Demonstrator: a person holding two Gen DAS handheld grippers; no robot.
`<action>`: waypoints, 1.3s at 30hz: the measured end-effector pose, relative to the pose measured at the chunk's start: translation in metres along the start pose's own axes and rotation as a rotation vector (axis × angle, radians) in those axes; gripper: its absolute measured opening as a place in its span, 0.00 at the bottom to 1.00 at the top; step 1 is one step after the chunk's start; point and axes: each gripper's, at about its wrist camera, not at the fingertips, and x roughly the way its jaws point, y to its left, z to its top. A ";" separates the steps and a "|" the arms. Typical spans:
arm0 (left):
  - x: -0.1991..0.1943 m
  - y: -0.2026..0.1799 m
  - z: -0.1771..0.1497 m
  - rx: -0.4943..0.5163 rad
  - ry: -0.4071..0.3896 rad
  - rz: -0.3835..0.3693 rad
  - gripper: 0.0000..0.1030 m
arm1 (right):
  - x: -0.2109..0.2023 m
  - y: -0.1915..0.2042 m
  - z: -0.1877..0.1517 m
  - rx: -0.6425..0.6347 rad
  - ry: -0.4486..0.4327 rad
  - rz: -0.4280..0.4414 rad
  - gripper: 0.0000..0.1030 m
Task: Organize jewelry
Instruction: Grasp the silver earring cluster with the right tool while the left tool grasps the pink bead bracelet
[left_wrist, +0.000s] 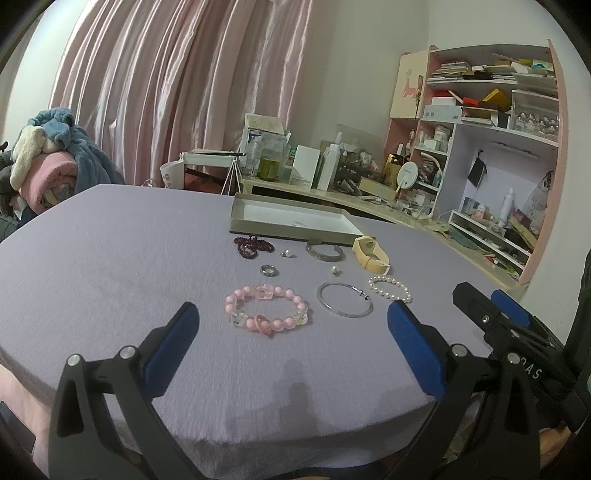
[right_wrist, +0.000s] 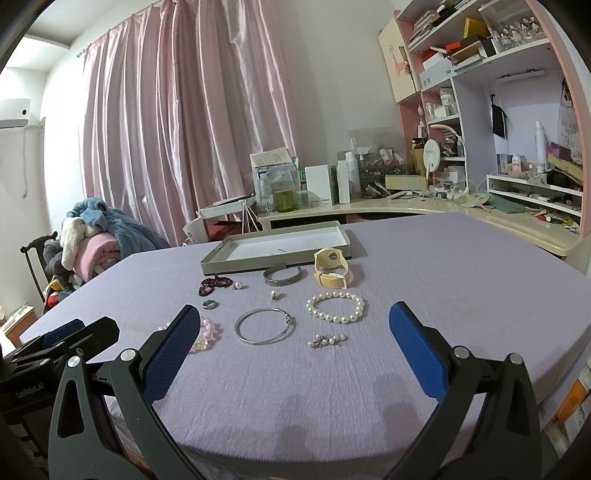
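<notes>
Jewelry lies spread on a lilac table (left_wrist: 92, 266). Nearest my open left gripper (left_wrist: 291, 314) is a pink bead bracelet (left_wrist: 266, 309), with a thin silver bangle (left_wrist: 345, 299) and a pearl bracelet (left_wrist: 389, 289) to its right. Behind them are a dark ring (left_wrist: 269, 270), a dark red bead string (left_wrist: 253, 246), a silver cuff (left_wrist: 325, 252) and a cream watch (left_wrist: 370, 252). A shallow grey tray (left_wrist: 295, 221) stands at the back. My right gripper (right_wrist: 295, 325) is open above the bangle (right_wrist: 265, 326), the pearl bracelet (right_wrist: 335, 306) and a small pearl chain (right_wrist: 328, 341).
Two small earrings (right_wrist: 238, 285) (right_wrist: 275, 294) lie between the larger pieces. Behind the table runs a cluttered desk (right_wrist: 406, 210) with pink shelves (right_wrist: 517, 110). A chair piled with blankets (right_wrist: 96, 236) stands at the left by the pink curtain (right_wrist: 184, 110).
</notes>
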 end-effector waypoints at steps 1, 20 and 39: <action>0.002 0.001 0.000 -0.002 0.005 0.002 0.98 | 0.003 -0.001 -0.001 0.005 0.014 0.000 0.99; 0.055 0.039 -0.006 -0.088 0.201 0.074 0.98 | 0.102 -0.021 -0.017 0.016 0.392 -0.128 0.67; 0.076 0.052 0.017 -0.052 0.254 0.086 0.98 | 0.084 -0.022 0.011 0.026 0.300 -0.037 0.07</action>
